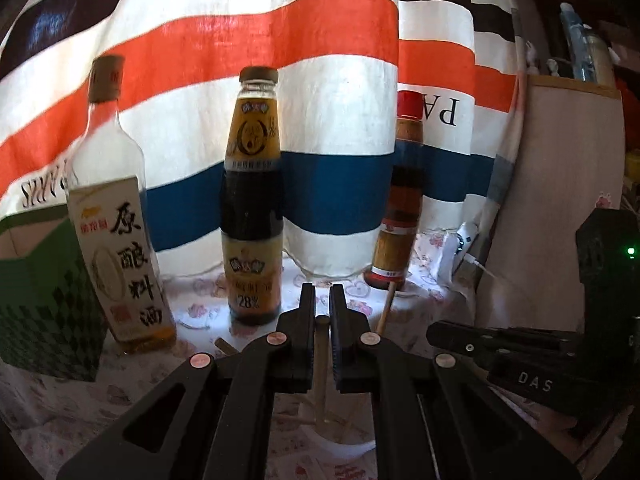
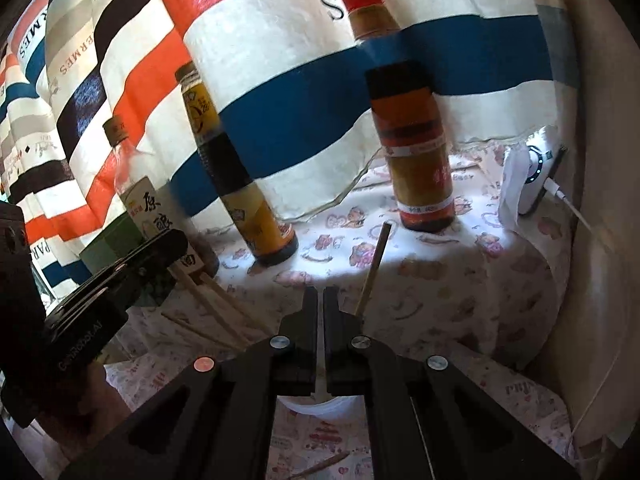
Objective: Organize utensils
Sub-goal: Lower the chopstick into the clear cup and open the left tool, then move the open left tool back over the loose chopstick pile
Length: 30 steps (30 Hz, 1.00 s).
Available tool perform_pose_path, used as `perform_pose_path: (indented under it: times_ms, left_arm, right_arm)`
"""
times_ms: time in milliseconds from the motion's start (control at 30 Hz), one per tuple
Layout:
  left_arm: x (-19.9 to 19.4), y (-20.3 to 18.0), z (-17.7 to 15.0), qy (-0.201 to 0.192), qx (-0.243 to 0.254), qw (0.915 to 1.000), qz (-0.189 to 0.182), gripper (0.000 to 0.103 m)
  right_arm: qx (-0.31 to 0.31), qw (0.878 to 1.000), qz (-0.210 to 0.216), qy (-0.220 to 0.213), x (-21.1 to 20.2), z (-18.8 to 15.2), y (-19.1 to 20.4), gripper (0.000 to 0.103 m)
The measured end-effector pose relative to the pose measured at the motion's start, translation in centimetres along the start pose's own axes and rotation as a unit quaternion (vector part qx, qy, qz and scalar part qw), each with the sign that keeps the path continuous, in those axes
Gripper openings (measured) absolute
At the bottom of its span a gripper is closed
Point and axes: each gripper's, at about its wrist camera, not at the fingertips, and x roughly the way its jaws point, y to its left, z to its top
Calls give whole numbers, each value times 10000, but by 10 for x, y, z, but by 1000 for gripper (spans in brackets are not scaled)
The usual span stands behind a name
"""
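My left gripper (image 1: 322,308) is shut on a pale wooden chopstick (image 1: 322,364) that stands upright, its lower end in a white cup (image 1: 340,442) below the jaws. A second chopstick (image 1: 386,308) leans out of the cup to the right. My right gripper (image 2: 320,300) is shut just above the same white cup (image 2: 320,404). Only a thin pale line shows between its jaws, and I cannot tell whether anything is held. The leaning chopstick (image 2: 374,268) rises from behind its right finger. More chopsticks (image 2: 208,304) slant under the left gripper (image 2: 160,248) at the left.
Three bottles stand behind the cup on the flowered tablecloth (image 1: 200,300): a clear cooking-wine bottle (image 1: 120,240), a dark sauce bottle (image 1: 252,200) and a red-capped bottle (image 1: 400,200). A green box (image 1: 40,300) is at the left and striped cloth (image 1: 240,40) hangs behind. A phone on a charger (image 2: 536,176) leans at the right.
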Motion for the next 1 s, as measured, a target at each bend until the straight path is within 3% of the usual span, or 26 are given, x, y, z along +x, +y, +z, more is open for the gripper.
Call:
perform_pose_path:
  times_ms: [67,167,267,400,533,633,667,800,933,1000]
  left_arm:
    - [-2,-1,-2,1,76,10000,4,6]
    - [-6,-2,-5,53,205,9997,124,7]
    - [-15,4,-5,122,139,9998,82,15]
    - [-42,15,-3,-21,141,9997,211,39]
    - [-75,28,-2,-223,151,9987,434,65]
    - [-100,39,-4,-356,216,9970,660,78]
    - [-107,43,-5,-386,232,9962,743,80]
    - [-135,60,-14,-482,194,9942,945,93]
    - [-152,72,-30,-448,210,9918,1175,97]
    - [-159,77,-46,-453,321,9867,1529,101]
  right_arm:
    - [6,10000,22,26,1,0,1,6]
    - [59,10000,45,-20,-2,1,-1,22]
    - [26,9999,-11,-143,-8,2,1,31]
    - [-68,9995,-28,-297,-17,3,8,50]
    - [-255,9986,-72,-456,-28,0,23,56]
    - [-407,9974,-104,-582,-38,-7,38,62]
    - [-430,9972,-98,-607,-41,-9,41,63]
    - [-333,9966,-6,-753,-53,-17,52,87]
    - [-190,9975,-157,-657,-53,-26,56,87]
    - [-209,9977,-196,-607,-53,-34,58,87]
